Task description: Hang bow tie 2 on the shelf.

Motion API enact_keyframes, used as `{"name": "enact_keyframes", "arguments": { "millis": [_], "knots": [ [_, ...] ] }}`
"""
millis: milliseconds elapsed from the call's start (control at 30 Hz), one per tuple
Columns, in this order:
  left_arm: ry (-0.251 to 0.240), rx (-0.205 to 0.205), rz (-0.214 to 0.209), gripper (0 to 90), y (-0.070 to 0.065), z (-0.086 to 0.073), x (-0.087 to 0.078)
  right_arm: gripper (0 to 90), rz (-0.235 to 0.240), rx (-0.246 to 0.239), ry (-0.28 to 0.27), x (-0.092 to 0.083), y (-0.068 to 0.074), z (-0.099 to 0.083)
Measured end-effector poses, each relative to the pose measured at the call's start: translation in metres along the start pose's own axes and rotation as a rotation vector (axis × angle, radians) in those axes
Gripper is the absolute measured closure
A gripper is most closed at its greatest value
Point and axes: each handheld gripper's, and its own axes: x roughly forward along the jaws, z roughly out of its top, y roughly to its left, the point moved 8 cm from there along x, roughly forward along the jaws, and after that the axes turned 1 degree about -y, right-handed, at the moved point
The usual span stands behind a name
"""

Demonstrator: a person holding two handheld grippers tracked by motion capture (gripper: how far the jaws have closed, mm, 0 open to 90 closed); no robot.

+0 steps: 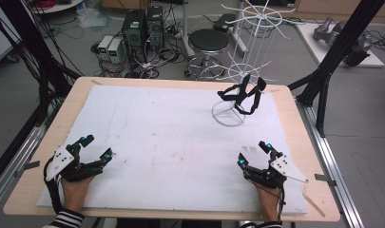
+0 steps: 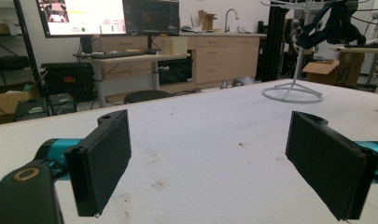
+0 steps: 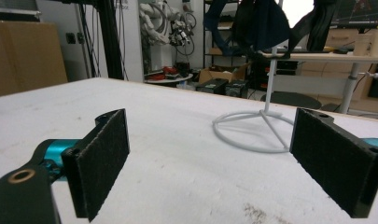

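1. The left hand-held gripper (image 1: 96, 148) rests low on the bench (image 1: 180, 142), jaws spread wide and empty, ready to start.
2. The right hand-held gripper (image 1: 253, 153) sits likewise, gaping and empty.
3. Black straps (image 1: 242, 97) hang on the white wire rack (image 1: 235, 102), ahead of the right hand-held gripper and well apart, likely its target.

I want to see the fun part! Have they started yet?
Not really. Nothing looks done: the black straps hang on the white wire rack at the table's far right. Both the left tool and right tool rest open near the front edge, holding nothing. Reaching the rack seems left.
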Motion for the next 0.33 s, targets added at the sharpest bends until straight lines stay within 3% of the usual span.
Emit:
{"name": "enact_keyframes", "arguments": {
  "millis": [67,200,333],
  "knots": [
    [0.001,-0.001,-0.001,14.6,-0.0002,-0.0001,0.0001,11.3,0.004,-0.034,-0.019,-0.0004,0.0032,0.0008],
    [0.001,-0.001,0.0,14.6,-0.0002,0.0,0.0002,11.3,-0.006,-0.035,0.008,0.0009,0.0034,-0.0027],
    [0.0,-0.002,-0.001,14.6,-0.0001,0.0,0.0001,11.3,-0.001,-0.076,0.024,0.0024,0.0078,-0.0036]
  ]
}}
